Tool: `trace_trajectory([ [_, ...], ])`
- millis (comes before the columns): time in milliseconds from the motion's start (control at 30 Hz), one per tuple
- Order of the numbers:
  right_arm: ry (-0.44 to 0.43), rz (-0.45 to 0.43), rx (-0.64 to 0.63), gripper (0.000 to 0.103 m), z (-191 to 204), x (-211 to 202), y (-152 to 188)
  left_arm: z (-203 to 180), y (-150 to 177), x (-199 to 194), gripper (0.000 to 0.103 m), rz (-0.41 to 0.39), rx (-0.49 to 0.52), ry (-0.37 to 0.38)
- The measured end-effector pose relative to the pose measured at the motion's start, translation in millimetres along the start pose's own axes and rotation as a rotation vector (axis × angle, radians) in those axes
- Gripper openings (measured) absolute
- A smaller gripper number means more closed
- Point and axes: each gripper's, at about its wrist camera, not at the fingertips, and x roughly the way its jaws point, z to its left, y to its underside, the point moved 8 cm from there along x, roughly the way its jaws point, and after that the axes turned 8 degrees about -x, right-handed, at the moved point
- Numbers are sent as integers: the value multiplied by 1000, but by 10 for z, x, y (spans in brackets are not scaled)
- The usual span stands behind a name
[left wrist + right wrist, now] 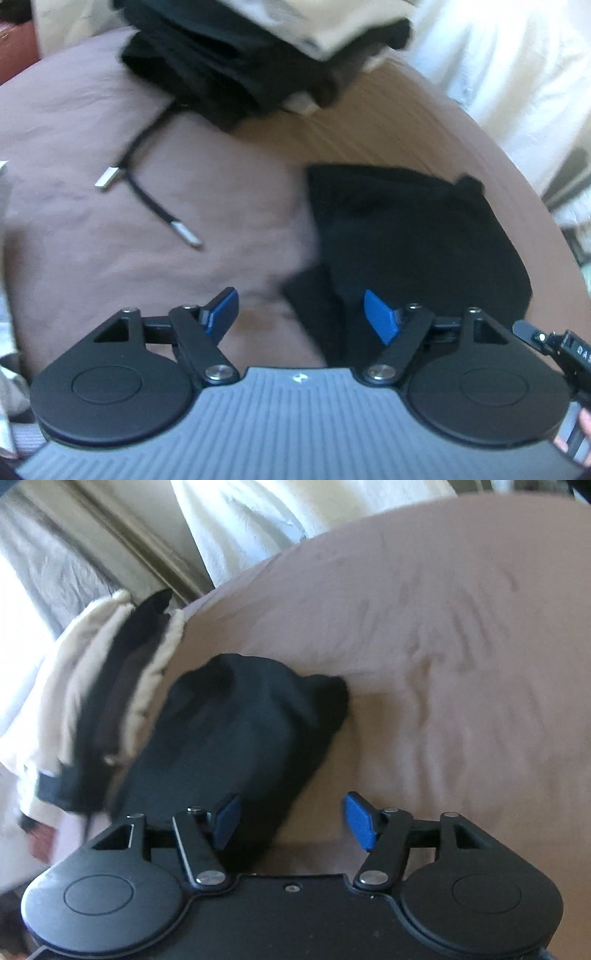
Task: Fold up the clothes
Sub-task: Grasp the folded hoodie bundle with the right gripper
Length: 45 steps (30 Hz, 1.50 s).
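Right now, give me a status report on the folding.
Left gripper open, empty. Right gripper open, empty. Black garment folded on the bed sheet, beside the clothes stack. Nothing in the way.

Matt black cloth garment (417, 236) on soft, wrinkled mauve bedsheet (110, 122).

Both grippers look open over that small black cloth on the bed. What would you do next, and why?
Probably lift the folded black garment onto the stack of folded clothes beside it: it lies compact on the brown sheet, and the left gripper and right gripper hold nothing.
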Motion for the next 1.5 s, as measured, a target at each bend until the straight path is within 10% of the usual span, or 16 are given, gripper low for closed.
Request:
trace_trajectory([
  [500,-7,25,-51,81,194,100,3,-81,83,23,84,162,-85,186],
  [800,-83,125,-33,82,183,387,-101,-53,126,124,84,191,-33,106],
  [1033,-125,26,165,82,-23,522,-249,-34,97,145,84,245,-118,318],
  [1367,-95,-8,158,84,-24,692,-482,-96,204,283,87,300,-149,365],
  [1433,-124,-57,174,74,42,694,-540,-131,232,290,87,296,-121,347],
  [1500,-138,-79,136,27,163,641,-586,-143,243,275,87,295,-121,353],
])
